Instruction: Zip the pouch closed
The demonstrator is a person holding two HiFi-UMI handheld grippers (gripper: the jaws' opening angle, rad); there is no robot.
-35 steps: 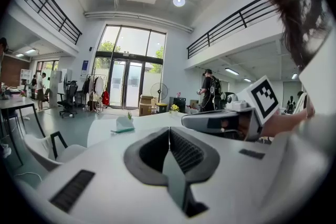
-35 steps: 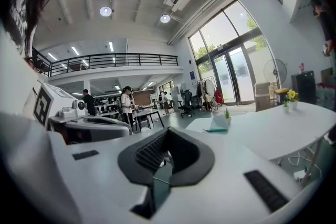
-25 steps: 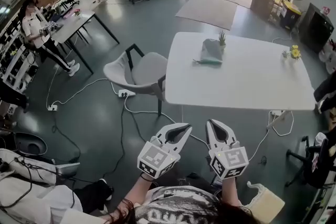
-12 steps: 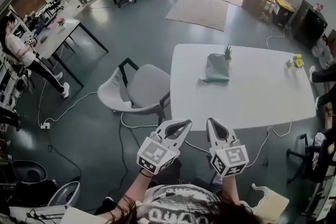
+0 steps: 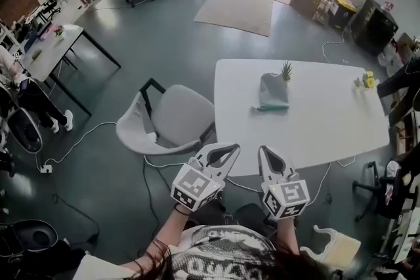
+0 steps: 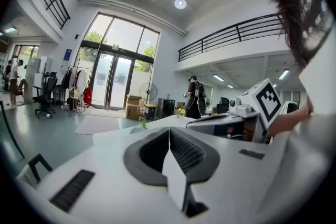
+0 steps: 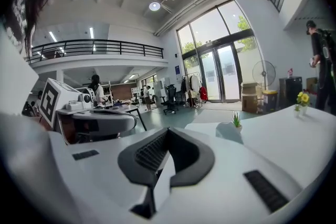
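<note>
Grey fabric with a teal strip along its near edge: this is the pouch (image 5: 272, 92). It lies on the white table (image 5: 328, 128), in the far half of the top, just beside a small potted plant (image 5: 286, 70). Both claws are well apart from it. The left gripper (image 5: 228, 149) and the right gripper (image 5: 264, 153) are held side by side, near each other, in the air at the near edge of the table. The pouch is beyond them, almost straight ahead of the right one. Each claw is clenched, its two jaws pressed together with nothing between them.

Only the head view shows the whole layout: a grey chair (image 5: 172, 118) stands at the left side of the table, and yellow flowers (image 5: 367, 80) are near its far right corner. From this height I cannot tell whether the zip is closed.

The right gripper view shows the pouch low over the table top, as a pale grey shape just left of the plant, with the left gripper at the left of the picture. In the left gripper view the plant, the flowers and the right gripper are seen, but I cannot make out the pouch. This view also shows a person (image 6: 193, 98) standing behind the table and a standing fan (image 6: 148, 93) near the glass doors.
</note>
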